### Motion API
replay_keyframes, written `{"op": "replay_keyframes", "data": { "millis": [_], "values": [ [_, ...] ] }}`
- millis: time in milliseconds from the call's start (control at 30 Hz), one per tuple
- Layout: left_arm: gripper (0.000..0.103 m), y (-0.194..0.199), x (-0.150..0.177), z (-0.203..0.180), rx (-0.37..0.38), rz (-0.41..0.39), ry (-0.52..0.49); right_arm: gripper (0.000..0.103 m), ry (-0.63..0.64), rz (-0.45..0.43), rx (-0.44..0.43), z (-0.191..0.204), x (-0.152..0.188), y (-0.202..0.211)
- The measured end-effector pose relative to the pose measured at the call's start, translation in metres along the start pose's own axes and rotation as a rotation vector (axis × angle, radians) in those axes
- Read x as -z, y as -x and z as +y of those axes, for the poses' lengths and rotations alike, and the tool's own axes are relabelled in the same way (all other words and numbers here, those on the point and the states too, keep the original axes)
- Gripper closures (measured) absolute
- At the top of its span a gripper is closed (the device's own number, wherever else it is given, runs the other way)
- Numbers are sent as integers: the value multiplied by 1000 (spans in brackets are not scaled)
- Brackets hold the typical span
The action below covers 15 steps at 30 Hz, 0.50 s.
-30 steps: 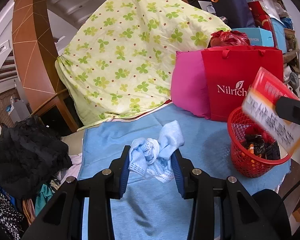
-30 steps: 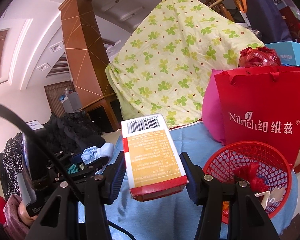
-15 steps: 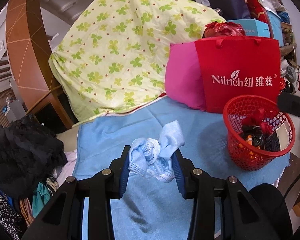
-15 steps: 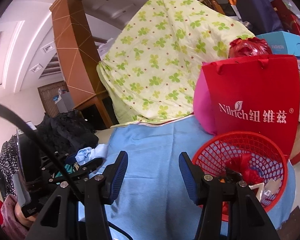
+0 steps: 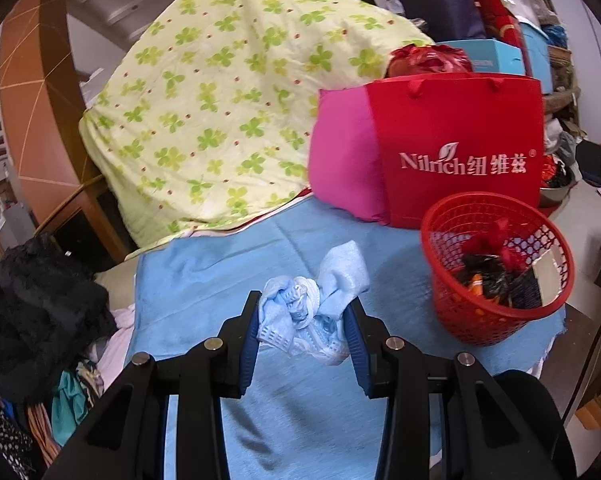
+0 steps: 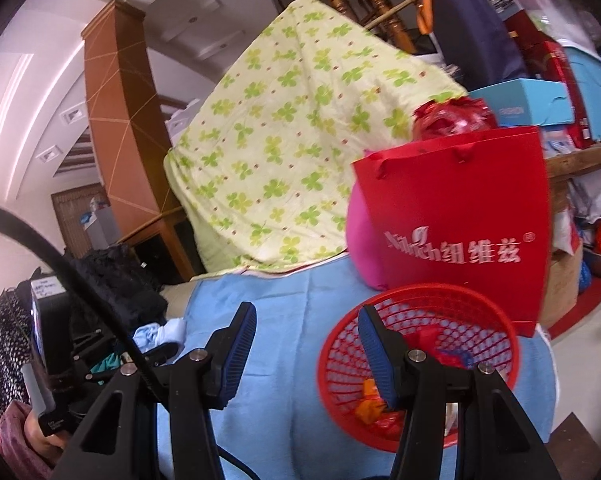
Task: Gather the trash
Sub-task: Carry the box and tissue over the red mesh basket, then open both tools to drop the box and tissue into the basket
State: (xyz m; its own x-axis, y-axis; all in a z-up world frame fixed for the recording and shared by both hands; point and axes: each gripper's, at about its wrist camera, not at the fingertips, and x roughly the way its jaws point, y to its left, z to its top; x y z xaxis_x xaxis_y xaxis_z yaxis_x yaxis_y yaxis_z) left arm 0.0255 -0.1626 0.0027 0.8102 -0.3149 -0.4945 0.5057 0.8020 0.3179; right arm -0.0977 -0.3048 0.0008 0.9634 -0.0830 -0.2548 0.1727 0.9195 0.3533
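Left gripper point(image 5: 304, 316): clenched on a crumpled light-blue cloth point(image 5: 312, 304), which is pressed between both blue pads and held above the blue towel point(image 5: 204, 280).
Crumpled light-blue cloth: a wad of knitted fabric with a white lace-like edge; it is also seen at the far left of the right wrist view point(image 6: 160, 332), in the black jaws there.
Right gripper point(image 6: 306, 346): released, with nothing between its blue pads; the right pad is seen in front of the near-left rim of the red basket.
Red basket point(image 5: 496, 312): a round mesh basket set on the right part of the blue towel, just in front of the red paper bag point(image 5: 460, 148); red, black and orange scraps are held inside it.
Red paper bag: upright, printed in white, with a pink cushion point(image 5: 344, 160) touching its left side.
Green clover quilt point(image 5: 220, 112): draped high at the far side, behind the towel.
Black garment point(image 5: 32, 312): heaped at the left, beside the towel.
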Motion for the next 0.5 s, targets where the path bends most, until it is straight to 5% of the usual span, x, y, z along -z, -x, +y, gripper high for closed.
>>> {"op": "replay_keyframes", "data": {
  "millis": [233, 433, 500],
  "values": [
    [61, -3, -25, -31, 64, -32, -37, 46, -31, -62, 72, -34, -6, 27],
    [58, -23, -59, -64, 244, -34, -20, 46, -78, -103, 126, -67, -8, 50],
    [49, -32, -68, -77, 295, -31, -17, 46, -102, -109, 139, -80, -7, 56]
  ]
}}
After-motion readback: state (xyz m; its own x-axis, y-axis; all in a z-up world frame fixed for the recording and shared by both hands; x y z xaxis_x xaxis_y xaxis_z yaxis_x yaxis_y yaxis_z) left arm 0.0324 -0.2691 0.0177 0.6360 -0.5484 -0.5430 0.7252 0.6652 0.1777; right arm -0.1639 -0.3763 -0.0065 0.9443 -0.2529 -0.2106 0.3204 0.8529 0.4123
